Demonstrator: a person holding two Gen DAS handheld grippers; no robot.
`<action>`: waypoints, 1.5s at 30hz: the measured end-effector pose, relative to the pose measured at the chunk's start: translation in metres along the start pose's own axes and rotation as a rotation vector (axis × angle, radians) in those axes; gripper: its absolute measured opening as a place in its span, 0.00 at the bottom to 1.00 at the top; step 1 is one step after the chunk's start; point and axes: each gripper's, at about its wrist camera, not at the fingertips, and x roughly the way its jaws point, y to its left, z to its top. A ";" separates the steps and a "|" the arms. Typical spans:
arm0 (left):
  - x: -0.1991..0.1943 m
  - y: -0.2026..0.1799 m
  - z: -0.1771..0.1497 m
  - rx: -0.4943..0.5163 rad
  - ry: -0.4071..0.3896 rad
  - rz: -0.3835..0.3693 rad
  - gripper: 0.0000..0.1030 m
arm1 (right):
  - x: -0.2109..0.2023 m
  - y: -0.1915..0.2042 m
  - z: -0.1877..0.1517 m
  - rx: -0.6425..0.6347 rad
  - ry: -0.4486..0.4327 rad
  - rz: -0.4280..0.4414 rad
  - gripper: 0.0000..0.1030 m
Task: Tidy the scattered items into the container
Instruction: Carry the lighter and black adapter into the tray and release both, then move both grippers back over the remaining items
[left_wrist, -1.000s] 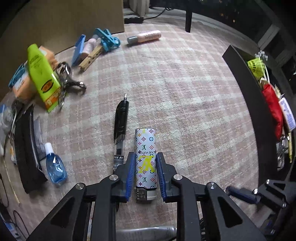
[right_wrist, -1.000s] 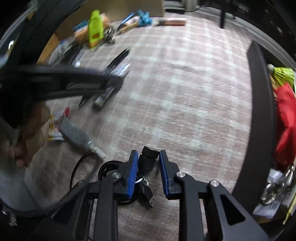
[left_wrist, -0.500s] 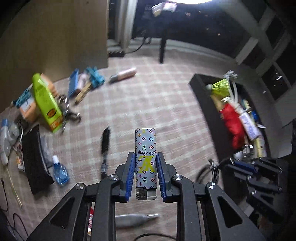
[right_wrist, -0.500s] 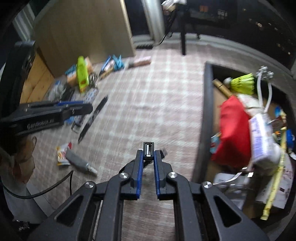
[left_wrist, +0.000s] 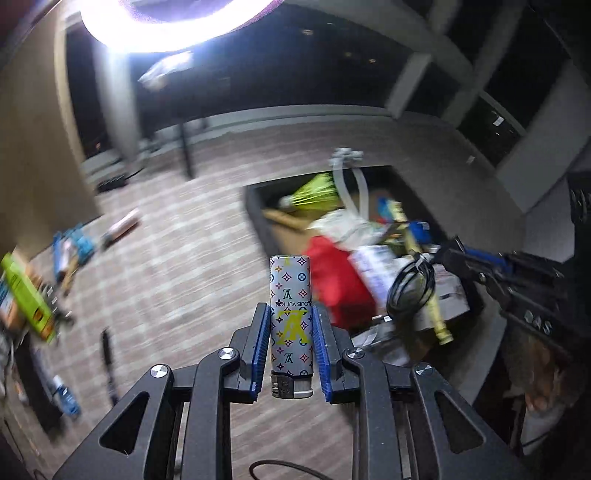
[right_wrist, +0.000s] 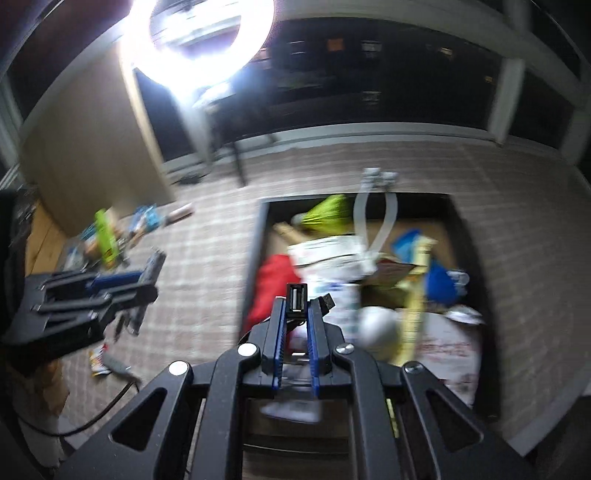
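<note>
While your left gripper (left_wrist: 290, 325) pinches the patterned lighter (left_wrist: 290, 317) upright between its blue pads, your right gripper (right_wrist: 296, 321) is clamped on a black cable (right_wrist: 297, 301), its coil (left_wrist: 410, 291) dangling over the box in the left view. Just beyond lies the dark box (right_wrist: 255, 258), crowded with a red cloth (right_wrist: 269, 284), white packets and a green shuttlecock (right_wrist: 327, 216). Farther left on the checked carpet (left_wrist: 177, 280) a pen (left_wrist: 108, 354), green bottle (left_wrist: 27, 299) and blue clips (left_wrist: 74, 247) remain scattered, all blurred.
</note>
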 end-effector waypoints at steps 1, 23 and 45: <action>0.004 -0.011 0.003 0.014 0.004 -0.015 0.21 | -0.003 -0.010 0.001 0.015 -0.003 -0.015 0.11; 0.029 -0.106 0.002 0.165 0.027 -0.037 0.53 | -0.025 -0.084 -0.009 0.170 0.002 -0.096 0.47; -0.039 0.018 -0.042 -0.036 -0.039 0.174 0.63 | -0.009 0.025 -0.023 0.021 0.011 0.029 0.54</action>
